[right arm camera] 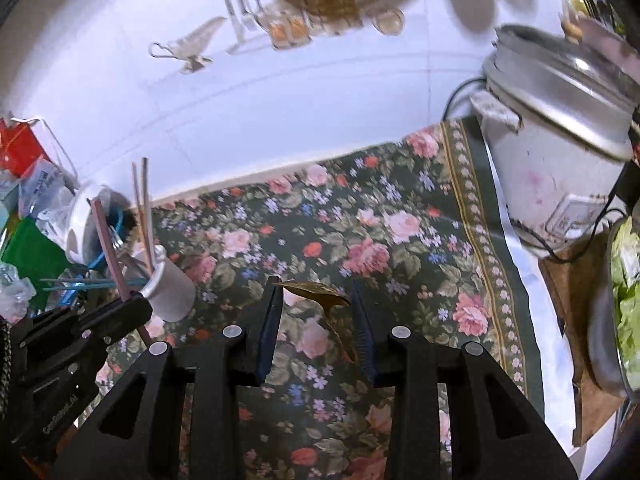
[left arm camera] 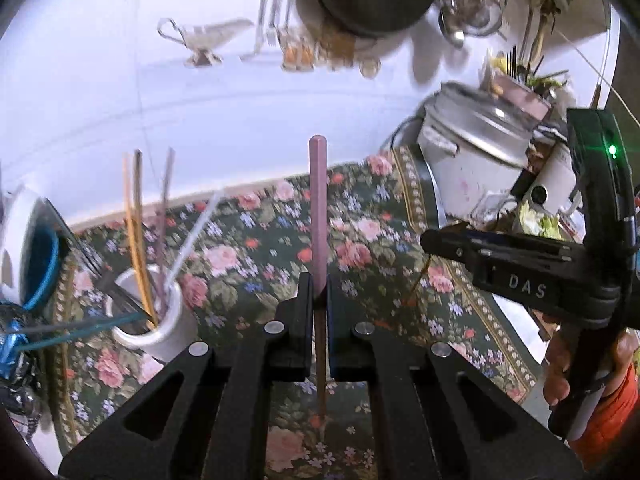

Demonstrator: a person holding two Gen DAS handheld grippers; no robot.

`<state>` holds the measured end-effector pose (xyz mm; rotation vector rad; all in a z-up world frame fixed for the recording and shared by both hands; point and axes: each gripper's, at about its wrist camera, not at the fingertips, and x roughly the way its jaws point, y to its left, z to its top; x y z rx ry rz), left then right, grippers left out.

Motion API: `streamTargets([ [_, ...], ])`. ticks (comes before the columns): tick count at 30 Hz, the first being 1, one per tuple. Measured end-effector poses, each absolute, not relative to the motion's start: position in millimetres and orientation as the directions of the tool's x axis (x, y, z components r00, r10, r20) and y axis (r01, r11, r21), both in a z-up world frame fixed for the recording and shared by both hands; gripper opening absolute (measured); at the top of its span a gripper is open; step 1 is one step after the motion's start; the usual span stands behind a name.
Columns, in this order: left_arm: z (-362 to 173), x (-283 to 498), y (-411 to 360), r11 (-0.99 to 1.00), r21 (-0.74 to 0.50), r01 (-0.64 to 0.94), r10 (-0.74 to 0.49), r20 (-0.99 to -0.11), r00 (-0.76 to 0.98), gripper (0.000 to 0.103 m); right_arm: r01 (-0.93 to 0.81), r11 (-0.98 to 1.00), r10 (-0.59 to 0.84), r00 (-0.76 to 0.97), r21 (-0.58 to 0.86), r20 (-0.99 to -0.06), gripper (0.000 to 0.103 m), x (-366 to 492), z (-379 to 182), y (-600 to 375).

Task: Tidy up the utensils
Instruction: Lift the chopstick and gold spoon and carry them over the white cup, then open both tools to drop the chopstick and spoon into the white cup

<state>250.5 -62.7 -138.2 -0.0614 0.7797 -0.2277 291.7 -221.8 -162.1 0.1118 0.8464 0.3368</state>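
My left gripper (left arm camera: 319, 292) is shut on a pink chopstick (left arm camera: 319, 208) that stands upright above the floral cloth (left arm camera: 360, 240). A white cup (left arm camera: 160, 320) holding several chopsticks and sticks sits to its left; it also shows in the right wrist view (right arm camera: 172, 284). My right gripper (right arm camera: 316, 300) is shut on a brass spoon (right arm camera: 320, 292), bowl up, held between the pads above the cloth. The right gripper shows at the right of the left wrist view (left arm camera: 520, 264), and the left gripper with the pink chopstick (right arm camera: 108, 248) at the left of the right wrist view.
A white rice cooker (right arm camera: 560, 152) with a metal lid stands at the right on the cloth's edge. A white jar with a blue ring (left arm camera: 36, 256) lies left of the cup, among bags and clutter (right arm camera: 24, 200). A white wall (left arm camera: 200, 112) runs behind.
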Motion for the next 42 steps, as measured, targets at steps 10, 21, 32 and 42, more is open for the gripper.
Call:
streamTargets([
  [10, -97.7, 246.6, -11.7, 0.988, -0.128, 0.091, -0.150, -0.595, 0.790, 0.005, -0.345, 0.908, 0.413, 0.630, 0.240, -0.658, 0.031, 283.2, -126.1, -185.9],
  [21, -72.0, 249.8, 56.8, 0.988, -0.143, -0.063, -0.019, -0.510, 0.860, 0.005, -0.476, 0.849, 0.510, 0.622, 0.231, -0.594, 0.031, 273.4, -85.3, -132.2],
  [32, -79.7, 270.0, 108.2, 0.964, -0.201, -0.174, 0.067, -0.451, 0.890, 0.004, -0.565, 0.777, 0.610, 0.570, 0.277, -0.550, 0.031, 282.5, -68.1, -80.8],
  [42, -132.3, 284.2, 112.1, 0.956, -0.186, -0.225, 0.109, -0.487, 0.866, 0.004, -0.566, 0.750, 0.641, 0.500, 0.341, -0.582, 0.031, 304.5, -101.8, -46.1],
])
